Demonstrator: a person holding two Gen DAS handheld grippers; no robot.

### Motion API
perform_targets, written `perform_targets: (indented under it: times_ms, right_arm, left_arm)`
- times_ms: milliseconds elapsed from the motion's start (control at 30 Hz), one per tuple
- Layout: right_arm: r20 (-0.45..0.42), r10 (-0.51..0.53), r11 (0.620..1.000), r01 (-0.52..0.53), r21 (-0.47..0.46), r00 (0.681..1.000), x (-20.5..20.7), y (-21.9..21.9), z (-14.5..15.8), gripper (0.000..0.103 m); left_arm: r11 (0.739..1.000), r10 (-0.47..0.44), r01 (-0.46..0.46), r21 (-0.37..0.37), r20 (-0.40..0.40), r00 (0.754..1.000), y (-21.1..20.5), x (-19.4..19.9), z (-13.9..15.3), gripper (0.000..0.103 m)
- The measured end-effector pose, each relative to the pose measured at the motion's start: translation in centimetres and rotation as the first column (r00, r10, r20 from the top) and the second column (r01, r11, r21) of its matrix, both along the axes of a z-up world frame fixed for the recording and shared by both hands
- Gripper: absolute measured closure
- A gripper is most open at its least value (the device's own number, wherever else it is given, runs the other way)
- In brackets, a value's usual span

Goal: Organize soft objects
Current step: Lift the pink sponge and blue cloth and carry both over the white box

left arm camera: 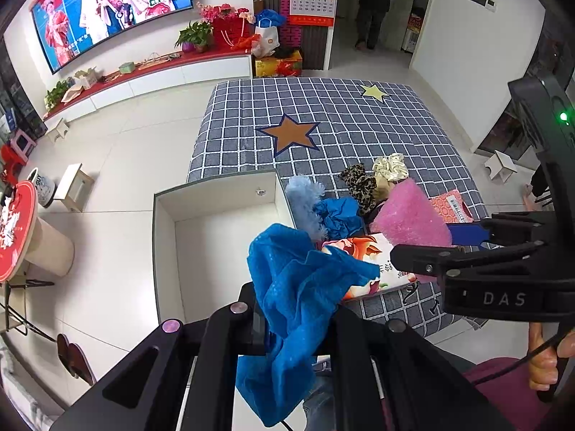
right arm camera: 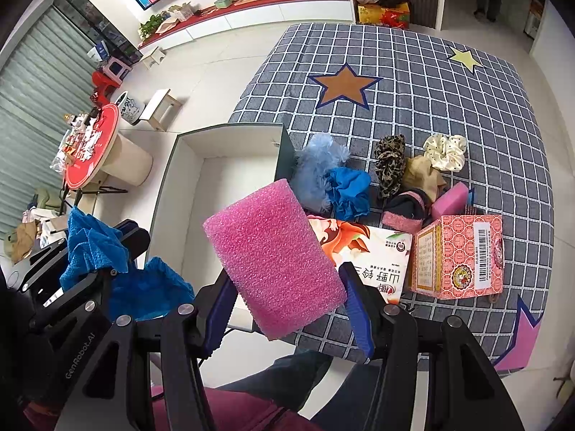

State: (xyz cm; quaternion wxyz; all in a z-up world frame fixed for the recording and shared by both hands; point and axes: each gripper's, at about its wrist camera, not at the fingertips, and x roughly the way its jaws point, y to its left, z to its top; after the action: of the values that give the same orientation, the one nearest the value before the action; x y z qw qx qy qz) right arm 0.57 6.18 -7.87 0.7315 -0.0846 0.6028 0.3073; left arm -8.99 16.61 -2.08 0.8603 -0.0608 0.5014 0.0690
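A: Left wrist view is showing the grey checked quilt with star patches (left arm camera: 359, 133) covering the table, and the open white rectangular box (left arm camera: 215, 230) sitting at its left edge, probably so soft things are dropping straight in.

B: Is anything lying in it?

A: Nothing that I am seeing. The remaining soft pieces, like the pale blue fluffy duster (right arm camera: 316, 168) and the leopard-print fabric scrunchie (right arm camera: 390, 165), are waiting just beside the box.

B: And the tongs?

A: The left gripper (left arm camera: 291, 327) is pinching the blue mesh cloth (left arm camera: 298, 294), which is hanging limp near the box. The right gripper (right arm camera: 287, 305) is squeezing the pink foam block (right arm camera: 273, 255), holding it lifted over the table's near edge, likely bound for the box too
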Motion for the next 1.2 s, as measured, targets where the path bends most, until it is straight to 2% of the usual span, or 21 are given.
perform_targets:
  times_ms: [633,933,1200]
  right_arm:
    - [0.005,0.008,1.000,-0.008,-0.014,1.000,0.3,1.0,0.1,0.046]
    - [0.007,0.031,0.999,-0.030,-0.026,1.000,0.2,1.8,0.1,0.046]
    - [-0.018,0.077,0.995,-0.078,-0.067,0.997,0.2,3.4,-1.1,0.046]
  left_arm:
    - [1.000,0.002,-0.002,-0.004,0.007,1.000,0.5,0.3,0.0,0.093]
    - [0.999,0.041,-0.041,-0.032,-0.007,0.999,2.0,0.2,-0.8,0.092]
    - [0.988,0.129,-0.136,-0.070,-0.095,0.987,4.6,-0.4,-4.1,0.092]
